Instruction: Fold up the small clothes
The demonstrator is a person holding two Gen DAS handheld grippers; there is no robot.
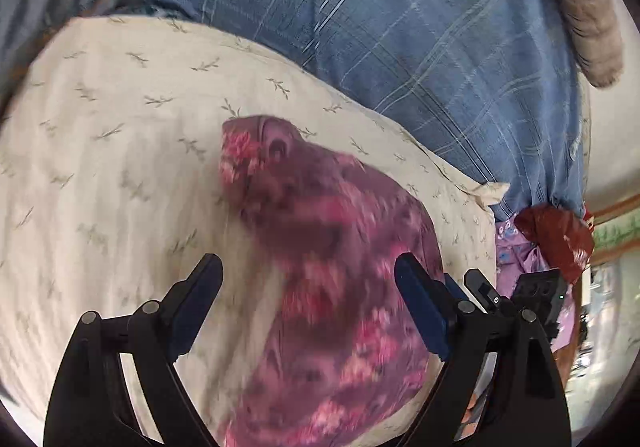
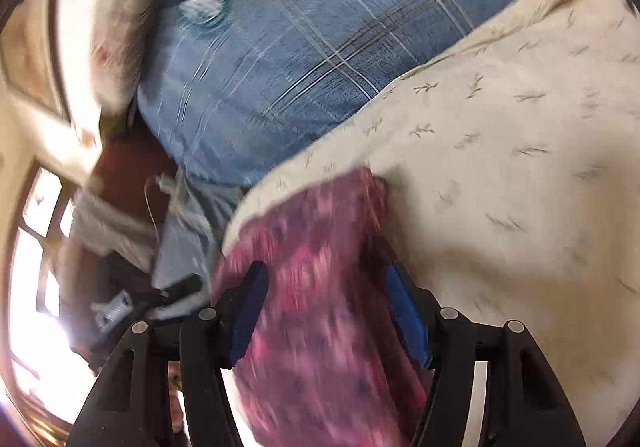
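Observation:
A small purple garment with pink flowers (image 1: 332,247) lies bunched on a cream cloth with a leaf-sprig print (image 1: 120,135). My left gripper (image 1: 308,267) hovers over the garment's near part, jaws wide apart, with the fabric below them and nothing pinched. In the right wrist view the same garment (image 2: 320,247) runs up between the blue-padded fingers of my right gripper (image 2: 326,275). A dark gap shows beside the right pad, so the jaws stand open around the cloth. The picture is blurred.
A blue plaid pillow (image 1: 400,27) lies behind the cream cloth (image 2: 500,167). A grey striped furry limb (image 1: 580,19) hangs in at the top right. Red (image 1: 556,235) and lilac (image 1: 516,247) cloths sit at the right edge, beside black hardware (image 1: 536,291). Bright windows (image 2: 36,247) are at the left.

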